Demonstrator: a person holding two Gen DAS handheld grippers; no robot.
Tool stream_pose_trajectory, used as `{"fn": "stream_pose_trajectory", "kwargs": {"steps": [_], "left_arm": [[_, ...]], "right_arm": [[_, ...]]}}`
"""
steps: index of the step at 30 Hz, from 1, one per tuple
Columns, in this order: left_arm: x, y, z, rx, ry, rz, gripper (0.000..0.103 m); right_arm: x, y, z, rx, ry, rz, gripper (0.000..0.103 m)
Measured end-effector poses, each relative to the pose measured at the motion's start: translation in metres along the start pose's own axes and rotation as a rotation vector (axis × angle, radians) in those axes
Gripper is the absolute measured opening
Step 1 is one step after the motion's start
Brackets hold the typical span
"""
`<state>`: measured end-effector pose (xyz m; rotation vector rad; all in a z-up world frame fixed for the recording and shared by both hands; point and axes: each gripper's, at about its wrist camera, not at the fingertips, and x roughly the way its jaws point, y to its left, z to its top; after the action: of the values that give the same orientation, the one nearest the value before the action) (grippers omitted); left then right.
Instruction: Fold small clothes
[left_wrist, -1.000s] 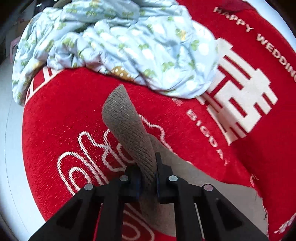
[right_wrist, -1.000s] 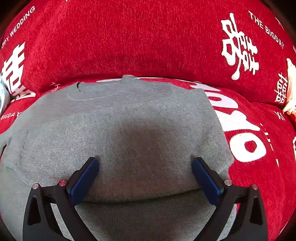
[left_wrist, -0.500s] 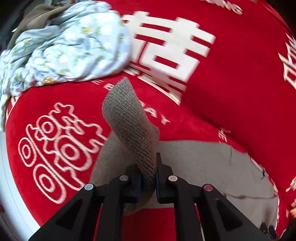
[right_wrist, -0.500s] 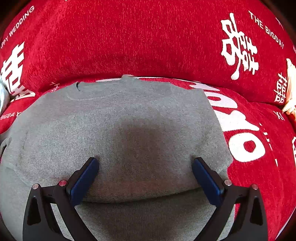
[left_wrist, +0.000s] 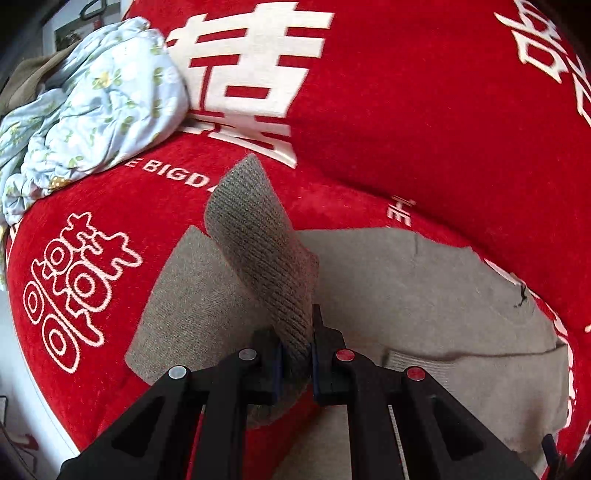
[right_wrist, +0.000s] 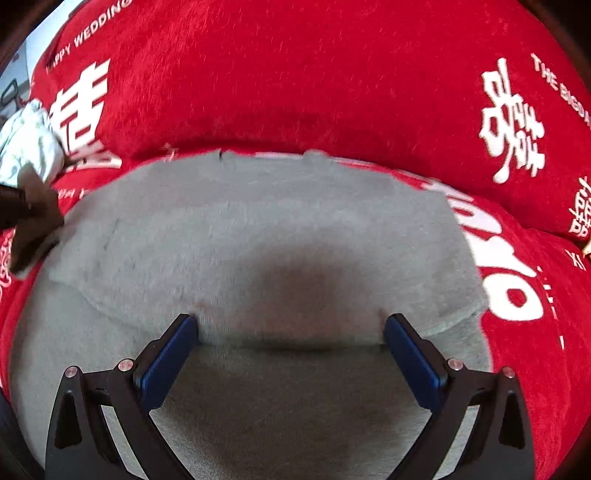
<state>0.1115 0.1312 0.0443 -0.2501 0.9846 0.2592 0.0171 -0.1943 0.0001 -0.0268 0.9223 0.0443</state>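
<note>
Left wrist view: my left gripper (left_wrist: 296, 354) pinches the grey sweater's sleeve cuff (left_wrist: 258, 236), lifted above the red sofa cover (left_wrist: 406, 129). My right gripper (right_wrist: 291, 336) is spread wide over the sweater (right_wrist: 277, 221), gripping nothing.

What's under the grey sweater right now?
The grey sweater lies spread on the red sofa cover, which shows all round it. Whatever sits beneath the middle is hidden. The left gripper lifts one sleeve.

Right-wrist view blurred; gray sweater (right_wrist: 280, 229) hem cut off at btm edge, floral cloth (right_wrist: 26, 147) smeared.
</note>
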Motion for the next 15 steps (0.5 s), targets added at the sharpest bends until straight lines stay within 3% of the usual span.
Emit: {"fn": "stream_pose_trajectory", "kwargs": {"steps": [15], "left_arm": [[-0.014, -0.066, -0.009, 0.101, 0.018, -0.050, 0.012]], "right_arm": [[0.001, -0.004, -0.003, 0.031, -0.028, 0.048, 0.103]]}}
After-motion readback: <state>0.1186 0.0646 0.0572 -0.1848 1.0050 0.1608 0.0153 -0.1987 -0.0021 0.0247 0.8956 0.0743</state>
